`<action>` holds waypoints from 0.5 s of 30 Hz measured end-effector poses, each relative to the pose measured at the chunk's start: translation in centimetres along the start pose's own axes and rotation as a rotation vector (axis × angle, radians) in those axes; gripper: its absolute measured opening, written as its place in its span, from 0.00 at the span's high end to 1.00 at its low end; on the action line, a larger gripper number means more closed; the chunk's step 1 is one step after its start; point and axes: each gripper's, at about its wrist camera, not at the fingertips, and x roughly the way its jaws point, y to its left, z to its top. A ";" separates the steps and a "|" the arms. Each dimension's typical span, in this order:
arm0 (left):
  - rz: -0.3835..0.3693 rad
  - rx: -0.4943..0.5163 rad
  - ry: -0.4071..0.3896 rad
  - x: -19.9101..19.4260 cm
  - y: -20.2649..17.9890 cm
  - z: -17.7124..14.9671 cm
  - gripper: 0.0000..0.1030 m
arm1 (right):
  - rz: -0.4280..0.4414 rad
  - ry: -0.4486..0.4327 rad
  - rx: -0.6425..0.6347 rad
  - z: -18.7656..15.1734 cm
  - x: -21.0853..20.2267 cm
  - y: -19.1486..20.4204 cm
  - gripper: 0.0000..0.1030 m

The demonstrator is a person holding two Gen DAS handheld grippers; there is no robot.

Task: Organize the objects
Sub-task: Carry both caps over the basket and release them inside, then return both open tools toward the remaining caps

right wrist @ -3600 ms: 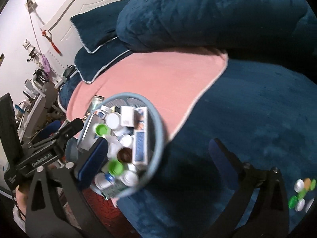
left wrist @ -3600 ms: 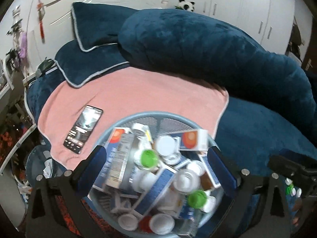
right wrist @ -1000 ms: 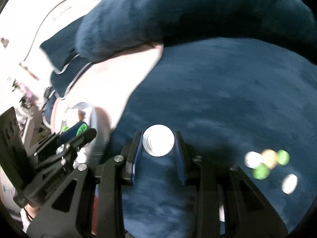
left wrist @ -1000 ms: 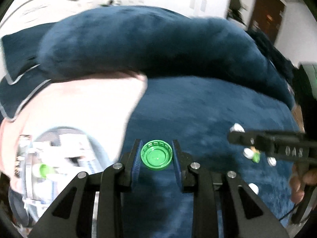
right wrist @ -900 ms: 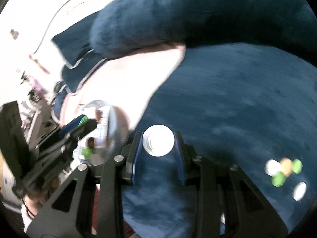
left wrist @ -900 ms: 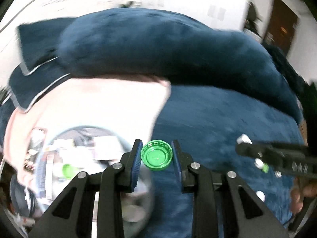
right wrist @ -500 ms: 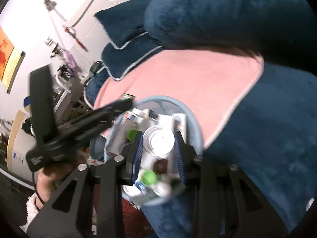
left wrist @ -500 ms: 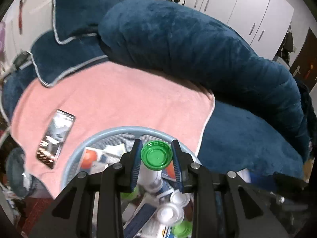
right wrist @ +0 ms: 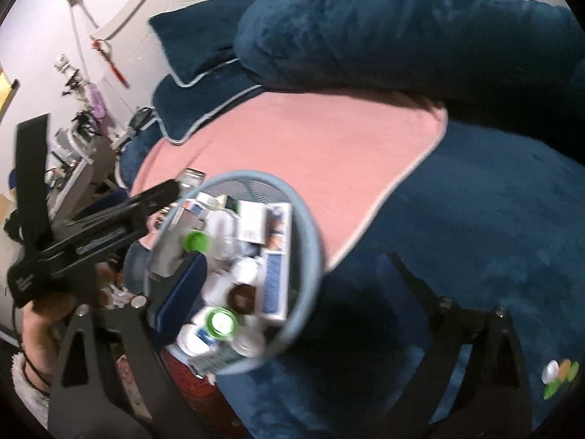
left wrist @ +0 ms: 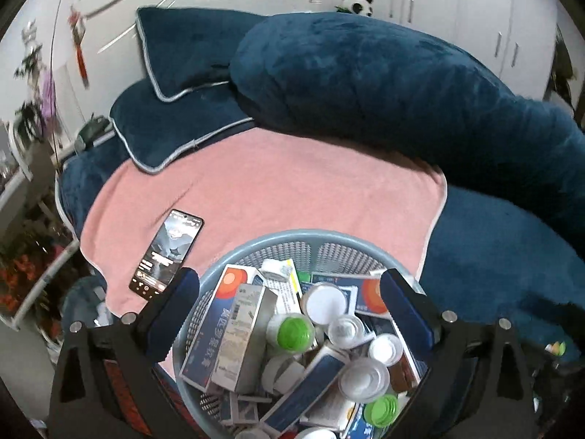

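Observation:
A round light-blue mesh basket [left wrist: 256, 247] sits at the bed's near edge, filled with medicine boxes, white bottles and caps, with green caps [left wrist: 290, 331] among them. My left gripper [left wrist: 289, 298] is open and empty, its fingers spread just above the basket. In the right wrist view the basket [right wrist: 312, 241] lies left of centre. My right gripper [right wrist: 292, 274] is open and empty, its left finger over the basket, its right finger over the blue cover. A few loose caps [right wrist: 557, 375] lie on the blue cover at the far right.
A phone [left wrist: 166, 254] lies on the pink towel [left wrist: 292, 183] left of the basket. Blue pillows [left wrist: 175, 84] and a rolled blue quilt [left wrist: 402, 84] lie behind. The left gripper's body [right wrist: 91, 234] and the hand holding it show in the right wrist view.
Both grippers swung from the blue cover to above the basket and opened. The green cap in the left one and the white cap in the right one are out of the jaws.

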 end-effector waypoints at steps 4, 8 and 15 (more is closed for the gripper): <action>-0.004 0.067 0.001 -0.5 -2.1 -0.9 0.03 | -0.048 -0.008 0.013 -0.5 -1.1 -1.3 0.03; -0.018 0.114 0.011 -0.7 -4.3 -1.4 0.03 | -0.069 -0.019 0.041 -1.0 -2.2 -3.1 0.01; -0.054 0.168 0.016 -1.0 -7.7 -1.8 0.03 | -0.118 -0.020 0.100 -2.0 -4.3 -6.2 0.00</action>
